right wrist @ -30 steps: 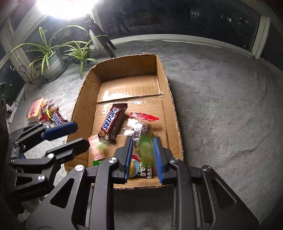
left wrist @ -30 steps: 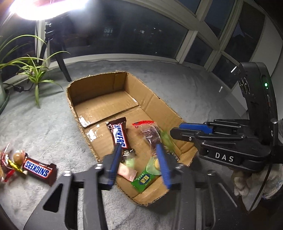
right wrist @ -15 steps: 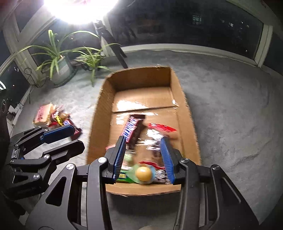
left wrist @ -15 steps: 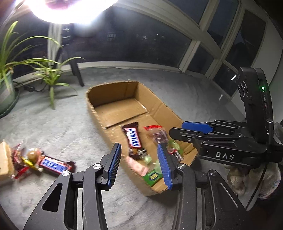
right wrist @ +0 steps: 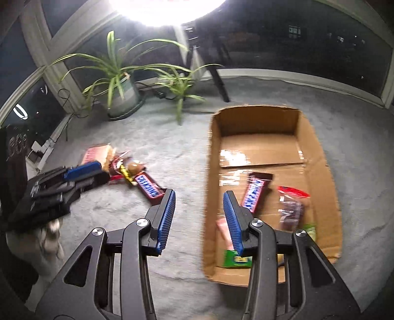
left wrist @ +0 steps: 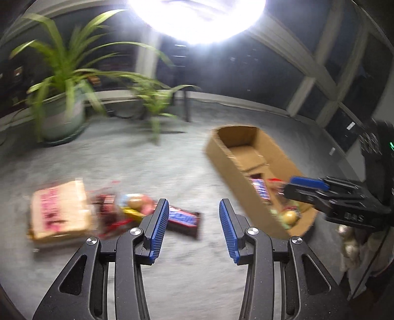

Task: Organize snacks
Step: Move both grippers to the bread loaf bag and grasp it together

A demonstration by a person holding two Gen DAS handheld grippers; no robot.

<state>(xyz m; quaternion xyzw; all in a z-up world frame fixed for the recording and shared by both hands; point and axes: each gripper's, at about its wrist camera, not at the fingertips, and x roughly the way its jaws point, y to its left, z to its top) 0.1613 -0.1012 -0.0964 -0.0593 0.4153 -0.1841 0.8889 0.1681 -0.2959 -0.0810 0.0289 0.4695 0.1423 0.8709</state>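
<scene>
A shallow cardboard box (right wrist: 317,147) lies on the grey carpet; it also shows in the left wrist view (left wrist: 221,152). Inside it lie a Snickers bar (right wrist: 256,194), a clear red-topped bag (right wrist: 291,209), a pink packet (right wrist: 222,231) and a green packet (right wrist: 232,258). On the carpet to the left lies a pile: a Snickers bar (left wrist: 183,219), small wrapped candies (left wrist: 134,206) and a pink-printed sandwich pack (left wrist: 59,209). My left gripper (left wrist: 194,226) is open and empty, just right of that pile. My right gripper (right wrist: 199,216) is open and empty above the box's left wall.
A potted spider plant (right wrist: 120,91) and a smaller one (right wrist: 181,91) stand at the back by the dark windows. A tripod leg (right wrist: 220,83) stands behind the box under a bright lamp (right wrist: 167,9). Grey carpet surrounds the box.
Both grippers have opened wide and swung left, away from the box's near end. The right gripper let go of a green packet, which lies in the box. The left view turned toward the pile.
</scene>
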